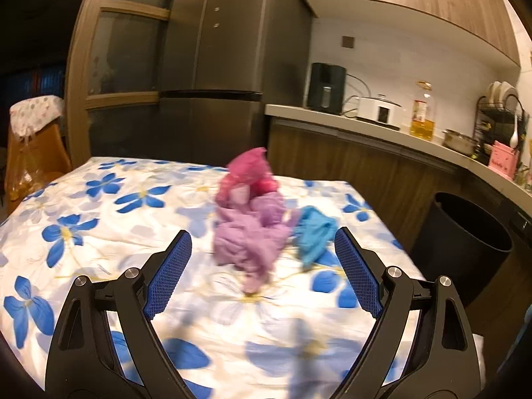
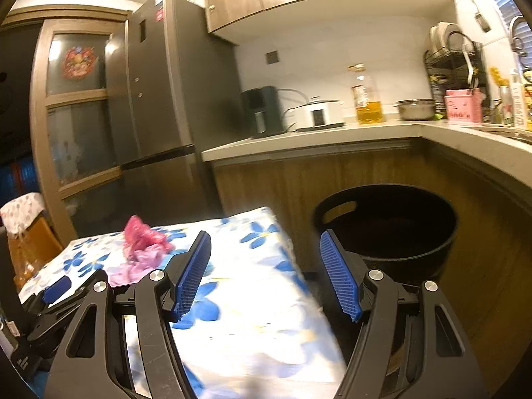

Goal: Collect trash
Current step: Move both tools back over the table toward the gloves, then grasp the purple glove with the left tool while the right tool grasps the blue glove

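Right now both your grippers are spread wide and carrying nothing: the left gripper (image 1: 262,252) faces the trash on the flowered tablecloth (image 1: 99,206), and the right gripper (image 2: 266,266) hangs over the table's edge, pointing toward the black bin (image 2: 389,232) on the floor beside it. The trash sits in a loose clump mid-table: a pink bag (image 1: 247,174) at the back, a lilac wad (image 1: 247,239) touching it in front, and a blue scrap (image 1: 312,232) just beside on the right. Watch out, because these pieces look thin and crumpled, so closing on the lilac wad may drag the others along and drop them short of the bin. You could also pinch the soft cloth underneath and pull it. The view is blurred, so judge your depth carefully before closing.
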The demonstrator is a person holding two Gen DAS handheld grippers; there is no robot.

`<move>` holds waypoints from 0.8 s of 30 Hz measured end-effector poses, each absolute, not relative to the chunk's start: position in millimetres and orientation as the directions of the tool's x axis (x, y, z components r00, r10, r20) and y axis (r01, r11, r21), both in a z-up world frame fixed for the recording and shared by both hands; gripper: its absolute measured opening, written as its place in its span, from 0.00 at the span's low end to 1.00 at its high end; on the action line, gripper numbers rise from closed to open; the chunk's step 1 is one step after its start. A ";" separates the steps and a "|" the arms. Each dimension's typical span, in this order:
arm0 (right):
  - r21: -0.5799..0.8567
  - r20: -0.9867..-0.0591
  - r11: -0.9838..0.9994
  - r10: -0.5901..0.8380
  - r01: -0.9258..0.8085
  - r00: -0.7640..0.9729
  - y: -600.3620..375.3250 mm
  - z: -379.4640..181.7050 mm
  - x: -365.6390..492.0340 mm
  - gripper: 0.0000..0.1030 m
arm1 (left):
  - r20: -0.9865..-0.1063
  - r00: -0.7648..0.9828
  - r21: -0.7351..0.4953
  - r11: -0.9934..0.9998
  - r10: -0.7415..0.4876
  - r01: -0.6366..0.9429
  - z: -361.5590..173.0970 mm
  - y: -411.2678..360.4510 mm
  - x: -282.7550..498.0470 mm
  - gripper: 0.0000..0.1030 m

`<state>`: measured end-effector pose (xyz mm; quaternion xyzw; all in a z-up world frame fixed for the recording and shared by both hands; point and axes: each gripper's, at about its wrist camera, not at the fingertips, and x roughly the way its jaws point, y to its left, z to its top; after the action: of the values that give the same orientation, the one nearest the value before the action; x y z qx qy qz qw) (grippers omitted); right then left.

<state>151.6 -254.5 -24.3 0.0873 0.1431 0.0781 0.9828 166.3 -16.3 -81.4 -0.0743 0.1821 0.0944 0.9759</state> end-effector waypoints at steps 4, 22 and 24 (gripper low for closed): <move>0.204 -0.282 0.964 0.222 -0.168 0.933 -232.0 -31.5 164.0 0.66 | -0.382 0.907 -0.126 0.962 0.178 -0.242 -84.4 6.1 173.0 0.84; 0.186 -0.352 0.955 0.283 -0.230 0.892 -164.3 -52.7 221.8 0.65 | -0.586 0.808 -0.171 0.964 0.065 -0.202 -119.2 47.4 268.8 0.57; 0.183 -0.366 0.954 0.290 -0.238 0.884 -157.1 -57.2 228.9 0.65 | -0.606 0.795 -0.204 0.962 0.023 -0.183 -124.8 51.3 273.9 0.43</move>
<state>228.9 -157.1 -57.2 0.0665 0.1982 0.1363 0.9683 273.9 51.3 -124.8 -0.1268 0.3155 0.0549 0.9388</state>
